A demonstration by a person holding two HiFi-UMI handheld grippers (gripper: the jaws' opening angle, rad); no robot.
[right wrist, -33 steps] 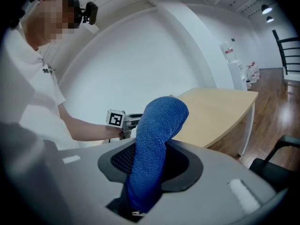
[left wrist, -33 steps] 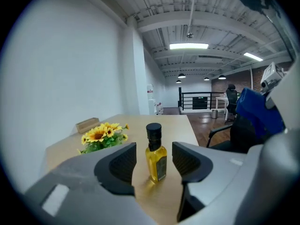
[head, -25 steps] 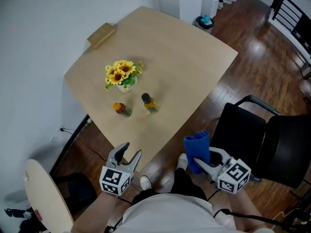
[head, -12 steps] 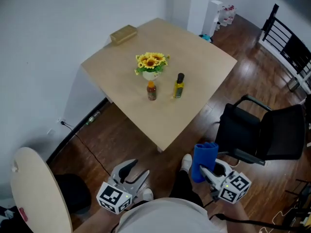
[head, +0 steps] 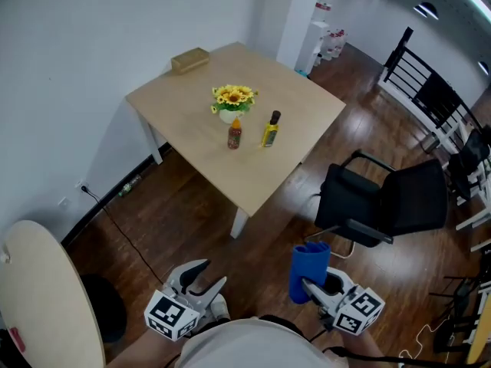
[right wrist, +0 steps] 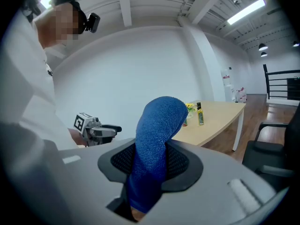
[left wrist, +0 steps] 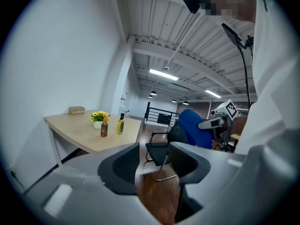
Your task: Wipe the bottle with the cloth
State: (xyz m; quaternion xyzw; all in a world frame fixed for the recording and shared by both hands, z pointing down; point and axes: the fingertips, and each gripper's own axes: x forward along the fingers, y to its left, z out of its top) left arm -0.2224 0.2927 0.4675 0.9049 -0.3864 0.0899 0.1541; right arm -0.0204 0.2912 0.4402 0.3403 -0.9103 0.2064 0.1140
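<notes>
Cloth (head: 309, 271), blue and nubby, stands folded upright.

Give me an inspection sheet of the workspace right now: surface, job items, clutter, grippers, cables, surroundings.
Surface: light wooden table, out ahead of both grippers.
Job's things: yellow bottle with a black cap and red-brown bottle with an orange cap, upright, apart, on the table; blue terry cloth in the right gripper.
Clutter: pot of yellow sunflowers behind the bottles; tan box at the far corner.
Grippers: left gripper jaws closing, nothing between them; right gripper shut on the cloth.
Cables: black cable across the floor by the wall.
Surroundings: dark wooden floor, black armchair, pale round tabletop.
</notes>
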